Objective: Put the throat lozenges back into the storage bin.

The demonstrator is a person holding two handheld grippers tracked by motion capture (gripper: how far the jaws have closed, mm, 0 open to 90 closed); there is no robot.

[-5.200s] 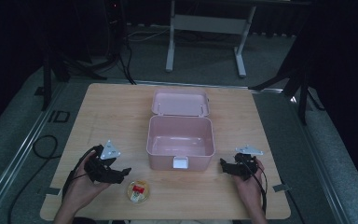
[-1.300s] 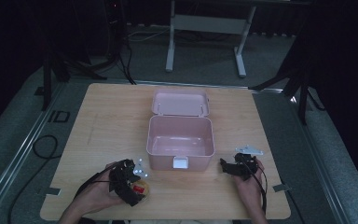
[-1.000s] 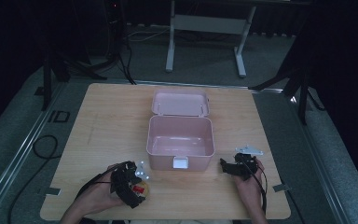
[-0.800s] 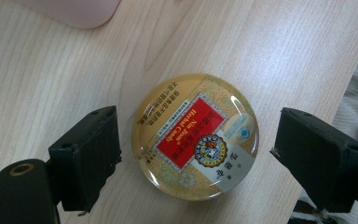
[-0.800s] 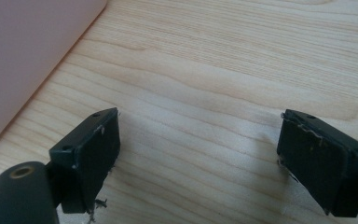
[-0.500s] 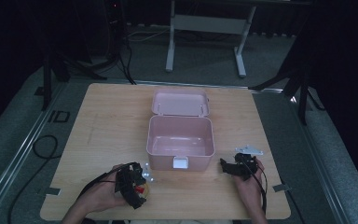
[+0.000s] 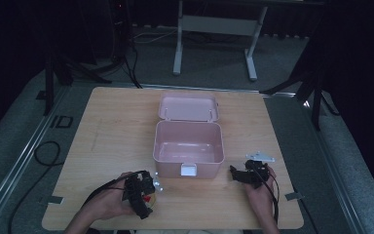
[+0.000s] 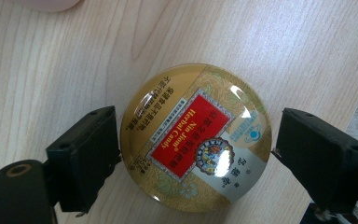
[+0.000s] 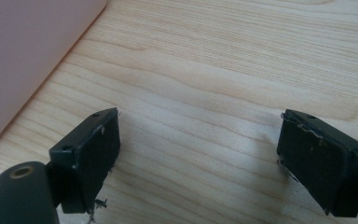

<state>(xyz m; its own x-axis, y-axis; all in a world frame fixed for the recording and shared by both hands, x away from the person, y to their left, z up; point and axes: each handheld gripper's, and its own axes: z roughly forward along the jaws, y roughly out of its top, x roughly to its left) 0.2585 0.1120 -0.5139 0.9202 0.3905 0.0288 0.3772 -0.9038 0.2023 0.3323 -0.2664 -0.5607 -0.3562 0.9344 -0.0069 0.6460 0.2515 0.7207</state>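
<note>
A round gold candy tin (image 8: 196,140) with a red "Herbal Candy" label lies flat on the wooden table. My left gripper (image 8: 198,142) is open and straddles it, one jaw at each side. The left jaw is at the tin's edge and a thin gap shows at the right jaw. In the high view the left gripper (image 7: 143,194) sits over the tin (image 7: 149,198) near the table's front edge, left of the box's front. My right gripper (image 7: 238,174) rests on the table right of the box, open, with bare wood between its jaws (image 9: 198,140).
An open pink lunch box (image 7: 168,168) stands at the table's middle, its lid (image 7: 188,107) laid back behind it. Its side wall (image 9: 23,56) is close to my right gripper's left jaw. The table's front edge runs just behind both hands.
My left gripper has moved right from the table's left front and come down around the tin. The right gripper and the box have not moved.
</note>
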